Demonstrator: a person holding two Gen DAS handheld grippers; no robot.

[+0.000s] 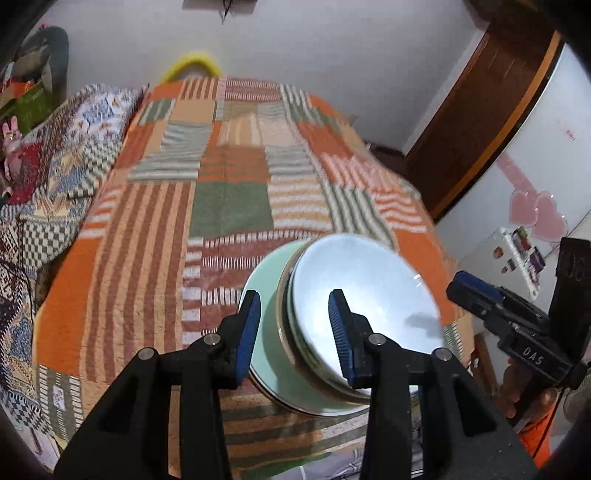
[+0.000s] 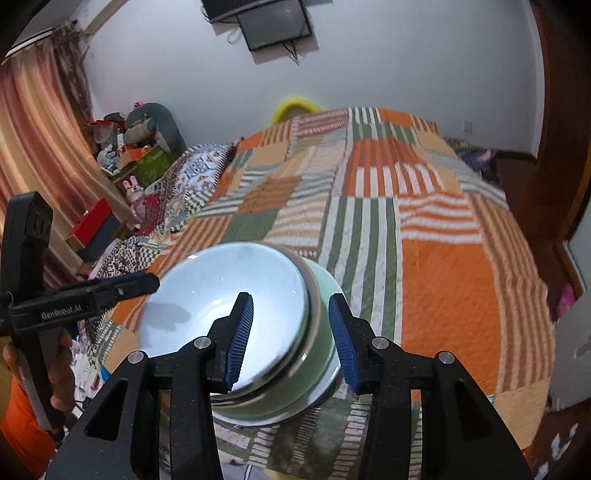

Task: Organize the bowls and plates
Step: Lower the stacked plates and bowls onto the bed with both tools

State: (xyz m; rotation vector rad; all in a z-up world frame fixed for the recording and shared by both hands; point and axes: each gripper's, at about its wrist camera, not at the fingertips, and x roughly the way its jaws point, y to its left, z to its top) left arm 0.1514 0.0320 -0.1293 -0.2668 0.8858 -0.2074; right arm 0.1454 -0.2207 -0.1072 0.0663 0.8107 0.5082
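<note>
A stack of dishes rests on the patchwork quilt (image 1: 229, 199) near the bed's front edge. Its top piece is a pale blue-white bowl (image 1: 369, 288) (image 2: 229, 288), nested in darker-rimmed dishes above a light green bowl (image 1: 266, 280) (image 2: 321, 332). My left gripper (image 1: 293, 295) straddles the stack's left rim, its blue pads standing apart from it on either side. My right gripper (image 2: 290, 297) straddles the right rim the same way, with gaps at both pads. Each gripper also shows from the side in the other's view: right gripper (image 1: 476, 291), left gripper (image 2: 147, 282).
A folded checked blanket (image 1: 55, 177) lies along the bed's left side, with toys and boxes (image 2: 140, 155) beyond it. A white fridge (image 1: 535, 177) and a wooden door frame (image 1: 480, 122) stand at the right. A screen (image 2: 273, 22) hangs on the far wall.
</note>
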